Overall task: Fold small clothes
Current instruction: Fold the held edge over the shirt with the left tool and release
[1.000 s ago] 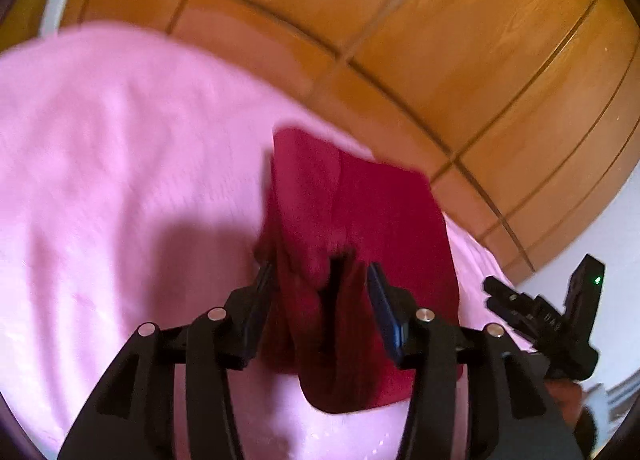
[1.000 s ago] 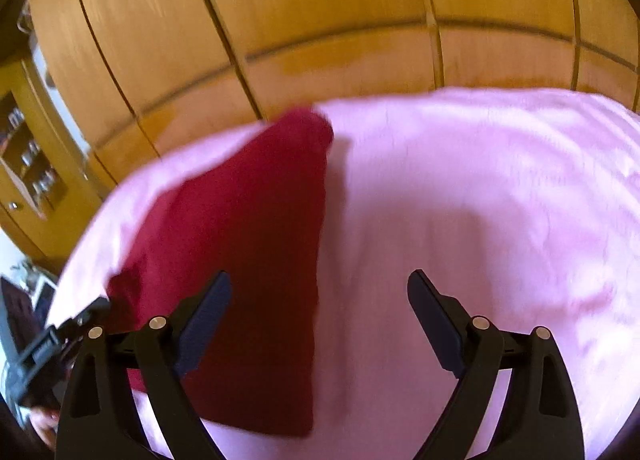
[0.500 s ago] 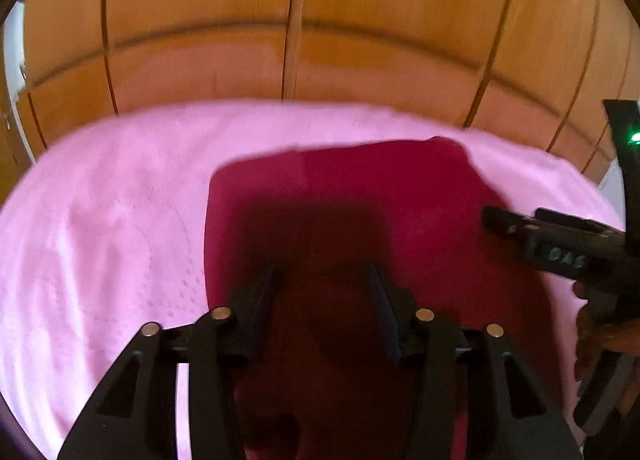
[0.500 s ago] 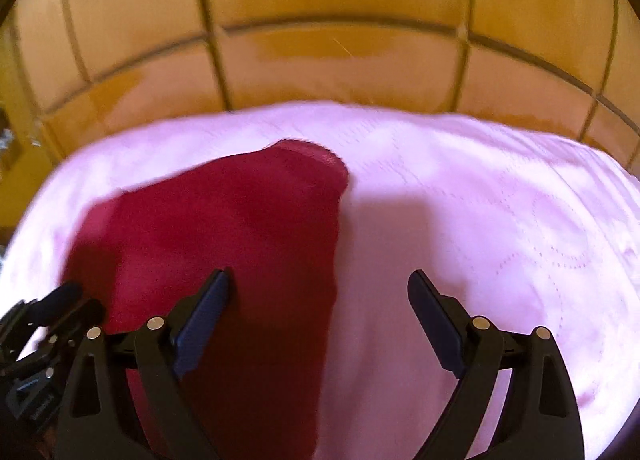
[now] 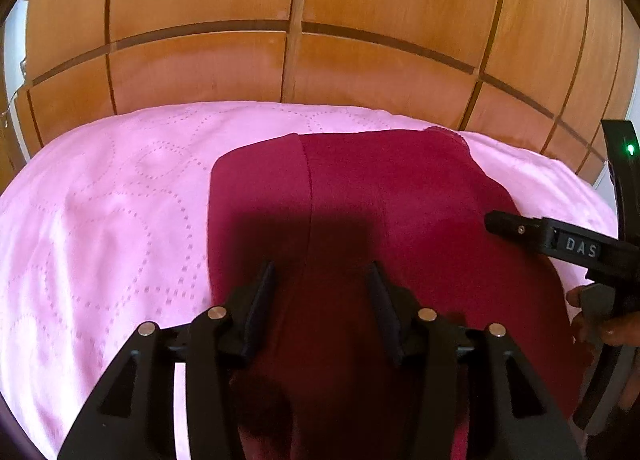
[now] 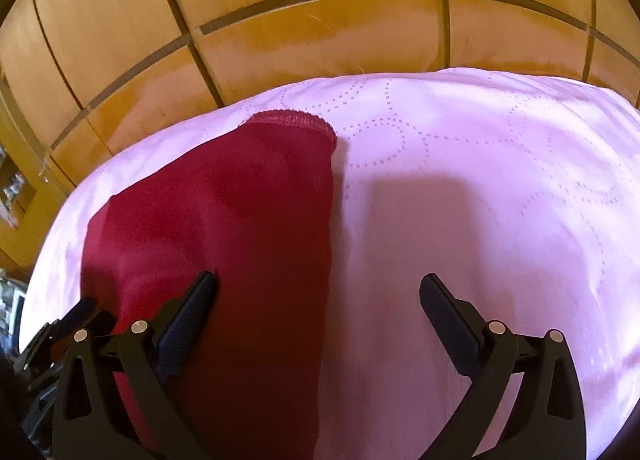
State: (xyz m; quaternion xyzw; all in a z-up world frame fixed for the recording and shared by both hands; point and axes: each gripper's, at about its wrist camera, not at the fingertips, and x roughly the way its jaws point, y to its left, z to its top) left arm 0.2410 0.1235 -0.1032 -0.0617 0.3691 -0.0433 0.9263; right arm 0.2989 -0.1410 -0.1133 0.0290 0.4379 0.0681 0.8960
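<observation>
Underneath everything lies a pink quilted bedspread [image 5: 100,220] stitched with dotted circles, and behind it stands a wall of glossy wooden panels [image 5: 320,20] split by dark grooves. On the bedspread, toward the panelled wall, a dark red garment [image 5: 400,196] lies spread flat; a seam runs down it, and a scalloped trim edges the corner nearest the wall.

Over the near part of the garment hangs the left gripper [image 5: 322,292], its jaws about half apart and just now widened a little, with red cloth showing between them; whether the pads touch the fabric cannot be told.

At the garment's right edge hangs the right gripper [image 6: 318,296], jaws just spread to their widest. Its left finger is over the red cloth, its right finger over bare bedspread. It grips nothing.
</observation>
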